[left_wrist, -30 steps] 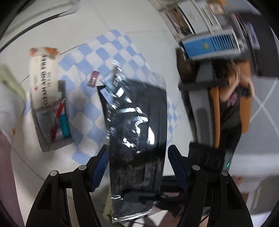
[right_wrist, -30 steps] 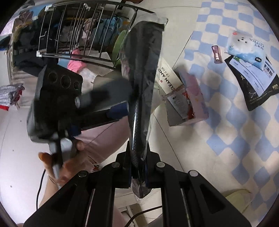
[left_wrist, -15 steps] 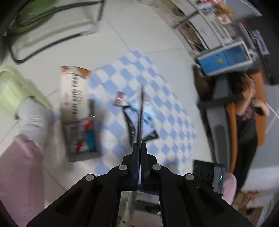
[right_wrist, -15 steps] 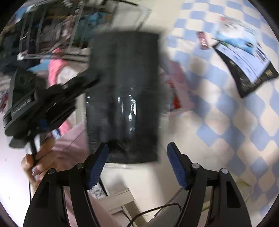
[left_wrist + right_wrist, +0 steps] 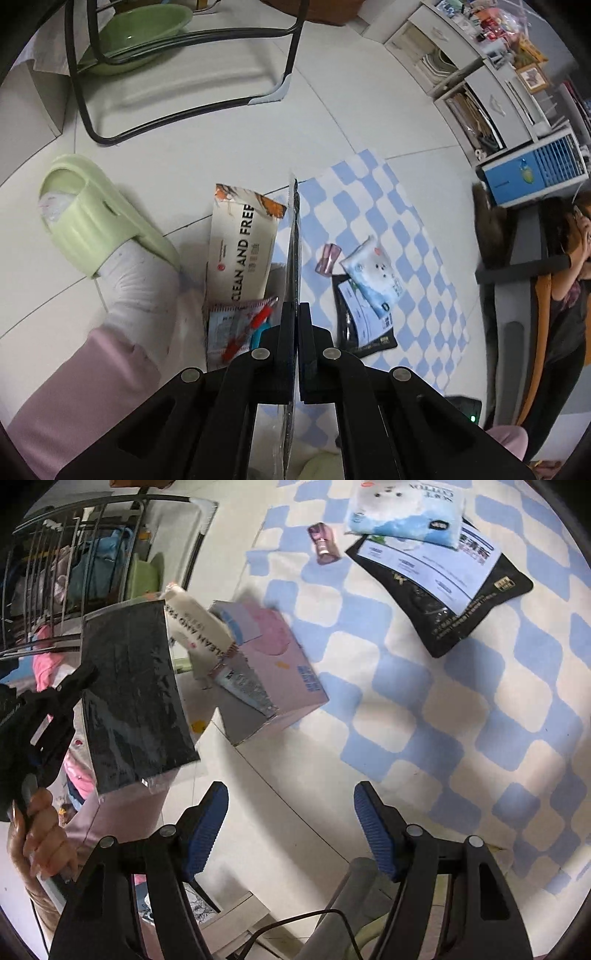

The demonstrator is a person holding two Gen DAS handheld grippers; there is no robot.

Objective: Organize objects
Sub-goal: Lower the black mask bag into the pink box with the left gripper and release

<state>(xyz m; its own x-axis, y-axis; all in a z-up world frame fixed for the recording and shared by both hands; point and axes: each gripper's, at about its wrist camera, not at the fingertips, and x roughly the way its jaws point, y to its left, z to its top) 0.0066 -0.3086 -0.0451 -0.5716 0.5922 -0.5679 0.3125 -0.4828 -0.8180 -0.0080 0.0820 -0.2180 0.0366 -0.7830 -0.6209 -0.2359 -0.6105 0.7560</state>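
My left gripper (image 5: pixel 295 310) is shut on a flat black packet in clear wrap (image 5: pixel 294 240), seen edge-on in the left wrist view. The right wrist view shows the packet's (image 5: pixel 133 694) broad face, held up at the left. My right gripper (image 5: pixel 290 805) is open and empty above the floor tiles. A pink box (image 5: pixel 273 672) holds a white "CLEAN AND FREE" pack (image 5: pixel 240 251) and a red-and-blue blister pack (image 5: pixel 240 328). On the blue checkered cloth (image 5: pixel 443 709) lie a small pink tube (image 5: pixel 324 543), a white-blue tissue pack (image 5: pixel 402 513) and a black pouch (image 5: pixel 443 590).
A foot in a green slipper (image 5: pixel 92 221) rests left of the box. Behind it stand black chair legs (image 5: pixel 184 114) and a green basin (image 5: pixel 136 33). A wire rack (image 5: pixel 74 572) is at the far left. A person (image 5: pixel 569 288) and a blue appliance (image 5: pixel 535 170) are at the right.
The black packet passed from my right gripper to my left. The left closed on it and turned it edge-on; the right opened and dropped lower, away from it.
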